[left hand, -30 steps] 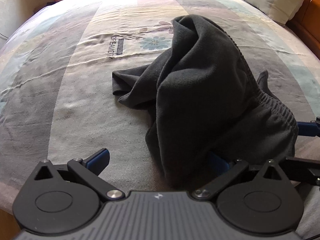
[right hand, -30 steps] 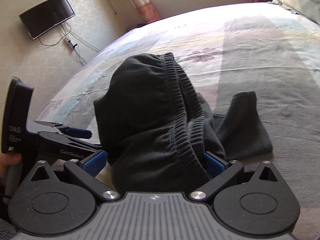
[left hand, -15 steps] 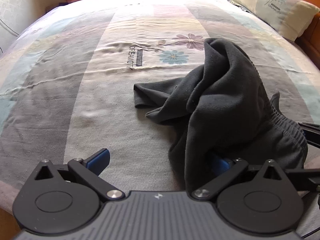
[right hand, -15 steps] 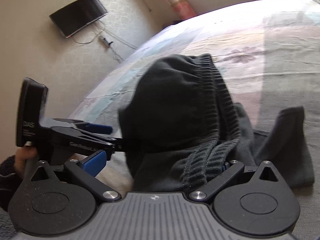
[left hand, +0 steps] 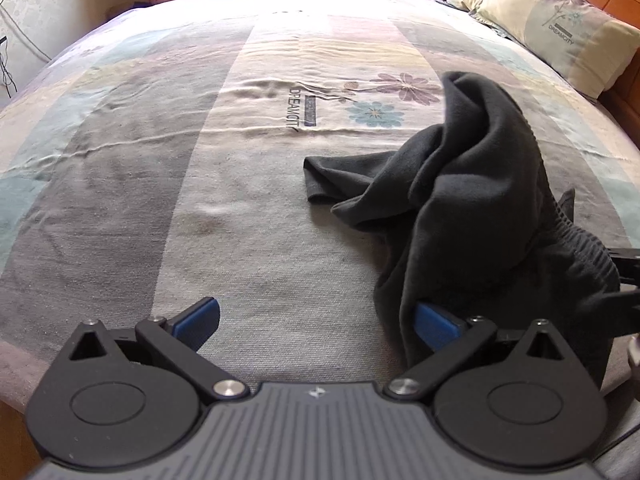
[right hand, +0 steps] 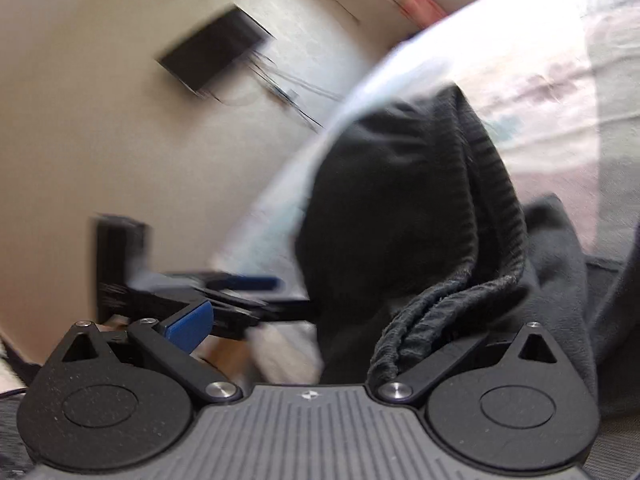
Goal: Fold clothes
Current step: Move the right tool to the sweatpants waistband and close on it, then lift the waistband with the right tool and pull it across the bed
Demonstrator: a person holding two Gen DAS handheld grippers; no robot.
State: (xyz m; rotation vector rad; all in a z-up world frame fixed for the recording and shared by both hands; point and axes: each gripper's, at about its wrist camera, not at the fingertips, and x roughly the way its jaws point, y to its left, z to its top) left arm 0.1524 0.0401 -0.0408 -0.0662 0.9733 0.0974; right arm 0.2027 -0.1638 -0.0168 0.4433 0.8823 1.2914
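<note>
A crumpled dark grey garment with a ribbed elastic waistband lies on the right side of the bed. My left gripper is open low over the bed's near edge; cloth drapes over its right blue pad, and the left pad is bare. In the blurred right wrist view the garment fills the middle and its ribbed waistband hangs over the right finger. My right gripper is open, with its left blue pad bare. The left gripper shows there at left.
The bed has a striped floral cover with wrinkles across its middle. A pillow lies at the far right by a wooden headboard. A wall-mounted TV with cables hangs on the wall at left.
Both grippers have swung left and the right one has tilted up toward the wall. The garment has shifted rightward in the left view, off the left gripper's middle. The right view is now motion-blurred.
</note>
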